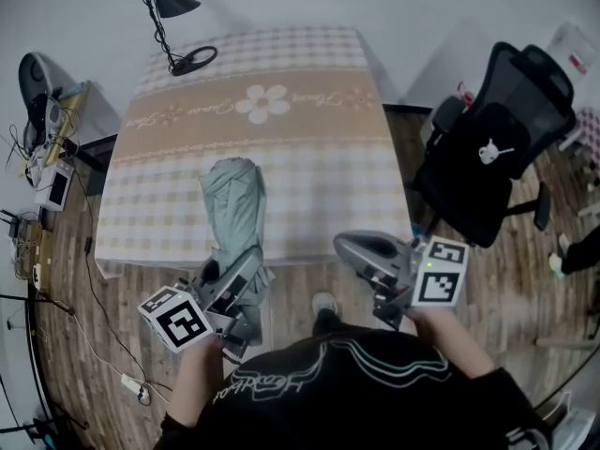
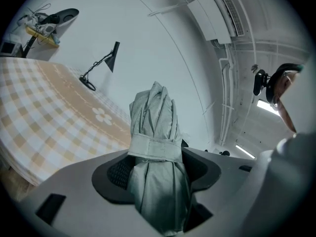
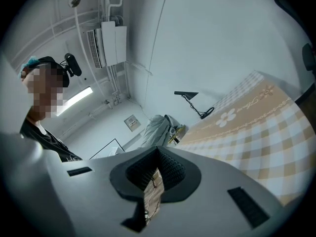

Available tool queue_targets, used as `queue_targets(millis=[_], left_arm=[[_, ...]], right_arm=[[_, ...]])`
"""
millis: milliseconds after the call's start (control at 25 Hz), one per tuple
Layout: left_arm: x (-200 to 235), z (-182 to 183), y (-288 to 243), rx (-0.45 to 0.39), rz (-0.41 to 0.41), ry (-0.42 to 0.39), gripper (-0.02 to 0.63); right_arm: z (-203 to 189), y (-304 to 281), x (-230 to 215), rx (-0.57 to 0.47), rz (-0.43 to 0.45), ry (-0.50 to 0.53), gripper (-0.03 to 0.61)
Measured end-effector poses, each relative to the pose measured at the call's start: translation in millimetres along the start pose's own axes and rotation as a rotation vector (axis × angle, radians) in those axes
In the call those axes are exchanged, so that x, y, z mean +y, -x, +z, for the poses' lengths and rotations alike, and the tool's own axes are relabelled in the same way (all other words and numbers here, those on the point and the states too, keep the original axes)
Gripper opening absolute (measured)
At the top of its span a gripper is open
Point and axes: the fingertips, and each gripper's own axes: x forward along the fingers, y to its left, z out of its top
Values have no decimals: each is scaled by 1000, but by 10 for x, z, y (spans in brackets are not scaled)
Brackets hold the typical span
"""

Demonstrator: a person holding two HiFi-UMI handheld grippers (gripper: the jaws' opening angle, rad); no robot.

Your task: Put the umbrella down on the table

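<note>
A folded grey-green umbrella (image 1: 232, 204) with a strap round it is clamped in my left gripper (image 1: 236, 268), whose jaws are shut on its lower part. In the head view the umbrella's upper end reaches over the near part of the checked table (image 1: 309, 157). The left gripper view shows the umbrella (image 2: 155, 127) standing up between the left gripper (image 2: 157, 174) pads, the table (image 2: 44, 112) to its left. My right gripper (image 1: 352, 247) hovers at the table's near right edge. In its own view the right gripper (image 3: 157, 169) is shut on nothing, and the umbrella (image 3: 155, 127) shows beyond it.
A black desk lamp (image 1: 173, 26) stands at the table's far left corner. A black office chair (image 1: 497, 139) is to the right of the table. At the left stands a side stand with devices and cables (image 1: 47, 129), and a power strip (image 1: 131, 387) lies on the wooden floor.
</note>
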Motion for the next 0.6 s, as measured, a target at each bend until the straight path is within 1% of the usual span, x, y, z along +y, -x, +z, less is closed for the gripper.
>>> queue_targets(millis=[160, 440, 600], left_arm=[[169, 98, -223, 14, 37, -10, 264], [404, 232, -559, 56, 112, -90, 264], [561, 318, -747, 80, 138, -119, 264]], right_arm=[[90, -57, -240, 11, 5, -28, 11], [223, -179, -603, 31, 24, -66, 11], [316, -276, -773, 46, 41, -81, 11]])
